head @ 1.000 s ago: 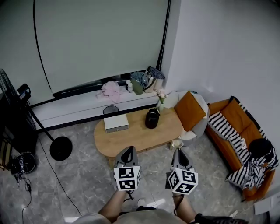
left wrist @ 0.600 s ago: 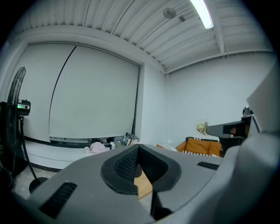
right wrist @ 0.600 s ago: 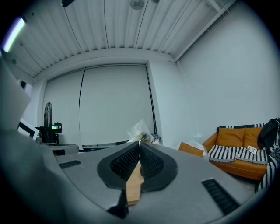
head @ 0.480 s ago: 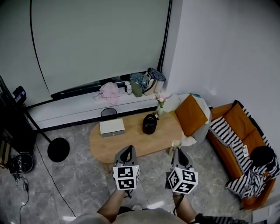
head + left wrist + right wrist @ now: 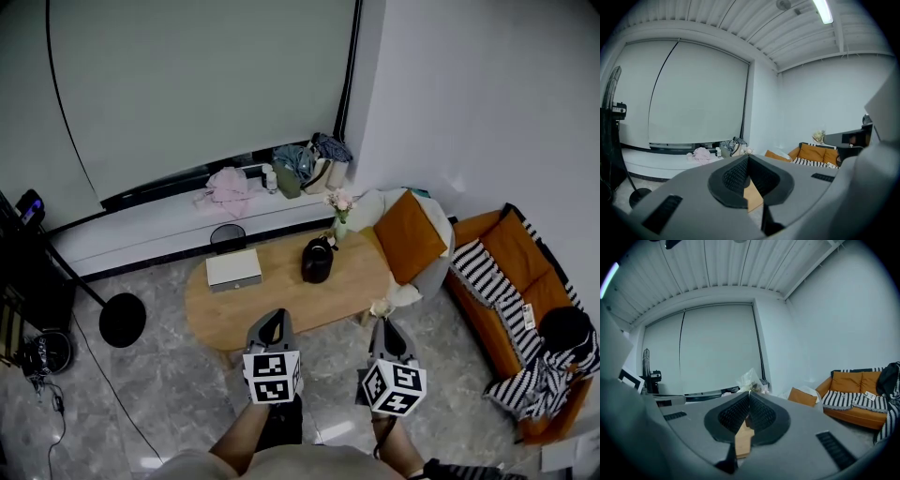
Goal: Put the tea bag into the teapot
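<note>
A black teapot (image 5: 317, 261) stands on the oval wooden table (image 5: 281, 314), well ahead of both grippers. My right gripper (image 5: 386, 324) is held low in front of me, short of the table's near edge. It is shut on a crinkly translucent tea bag (image 5: 751, 379) that sticks out past its tips (image 5: 750, 394); in the head view the tea bag (image 5: 380, 307) is a pale scrap at the jaw tips. My left gripper (image 5: 275, 321) hangs beside it, its jaws (image 5: 748, 158) shut with nothing between them.
A white box (image 5: 234, 268) lies on the table's left part, a vase of flowers (image 5: 339, 211) behind the teapot. An orange-cushioned chair (image 5: 412, 239) stands at the table's right end, an orange sofa (image 5: 506, 281) farther right, and a round stand base (image 5: 122, 320) on the floor at left.
The head view has shifted: the table and teapot have drifted a little left in the picture. Both grippers keep the same pose, the right one still shut on the tea bag.
</note>
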